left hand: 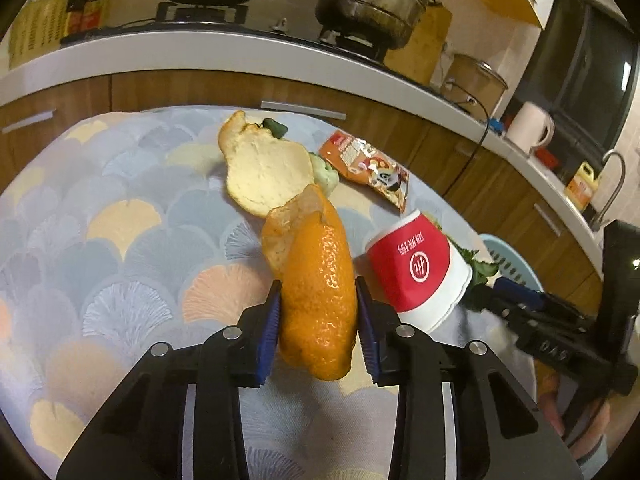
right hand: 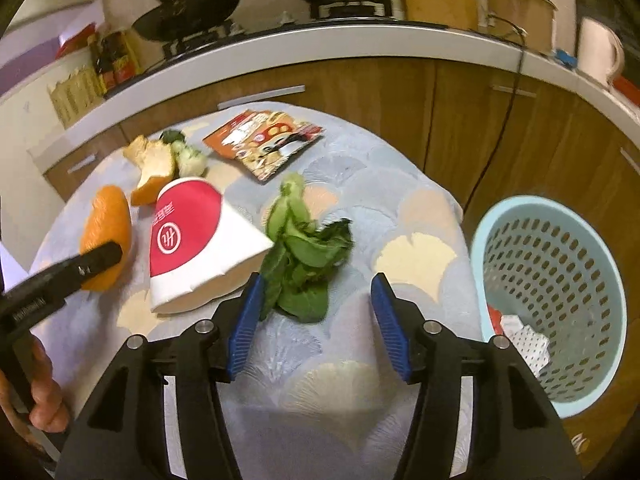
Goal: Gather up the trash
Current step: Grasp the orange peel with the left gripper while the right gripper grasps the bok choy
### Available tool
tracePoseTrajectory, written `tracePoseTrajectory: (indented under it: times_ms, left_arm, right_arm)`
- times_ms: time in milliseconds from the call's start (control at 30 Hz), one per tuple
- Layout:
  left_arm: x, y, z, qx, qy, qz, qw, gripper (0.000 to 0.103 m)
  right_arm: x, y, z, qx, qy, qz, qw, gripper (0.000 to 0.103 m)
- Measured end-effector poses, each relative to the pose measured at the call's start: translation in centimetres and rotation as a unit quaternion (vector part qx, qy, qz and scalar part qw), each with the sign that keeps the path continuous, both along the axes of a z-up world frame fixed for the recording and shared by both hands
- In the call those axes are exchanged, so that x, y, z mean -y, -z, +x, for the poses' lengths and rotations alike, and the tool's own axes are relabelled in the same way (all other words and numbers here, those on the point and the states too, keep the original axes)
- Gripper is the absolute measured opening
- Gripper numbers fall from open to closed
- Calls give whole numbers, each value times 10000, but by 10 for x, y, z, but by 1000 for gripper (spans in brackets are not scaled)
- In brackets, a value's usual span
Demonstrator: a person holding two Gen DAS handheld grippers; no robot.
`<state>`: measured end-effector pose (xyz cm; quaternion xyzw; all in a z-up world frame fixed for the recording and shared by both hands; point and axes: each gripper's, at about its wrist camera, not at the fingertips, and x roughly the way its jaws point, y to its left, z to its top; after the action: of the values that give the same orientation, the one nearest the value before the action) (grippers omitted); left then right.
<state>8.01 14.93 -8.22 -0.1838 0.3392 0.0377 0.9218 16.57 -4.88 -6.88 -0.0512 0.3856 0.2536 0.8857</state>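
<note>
My left gripper (left hand: 317,298) is shut on a large piece of orange peel (left hand: 318,300), seen from the side in the right wrist view (right hand: 106,236). A second peel piece (left hand: 268,170) lies beyond it, white side up. A flattened red and white paper cup (right hand: 192,236) lies on the table, also in the left wrist view (left hand: 416,268). My right gripper (right hand: 316,296) is open, with green vegetable leaves (right hand: 304,256) just ahead between its jaws. An orange snack wrapper (right hand: 264,144) lies further back.
A light blue perforated basket (right hand: 560,280) stands off the table's right side with some trash inside. The small table has a fan-patterned cloth (right hand: 416,216). Behind is a kitchen counter (right hand: 320,48) with stove, pans and a kettle.
</note>
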Motion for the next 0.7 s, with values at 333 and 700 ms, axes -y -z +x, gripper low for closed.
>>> tracePoseTrajectory:
  times_ms: [333,700]
  left_arm:
    - [3,-2,-3,93,-27,50,9999,33]
    - [1,-3,-4,114,-26,44,9999,34]
  right_arm:
    - [-32,7,17,14,-245,-662,9975,56]
    - [-28,8,22,50,-245,-707,9972,52]
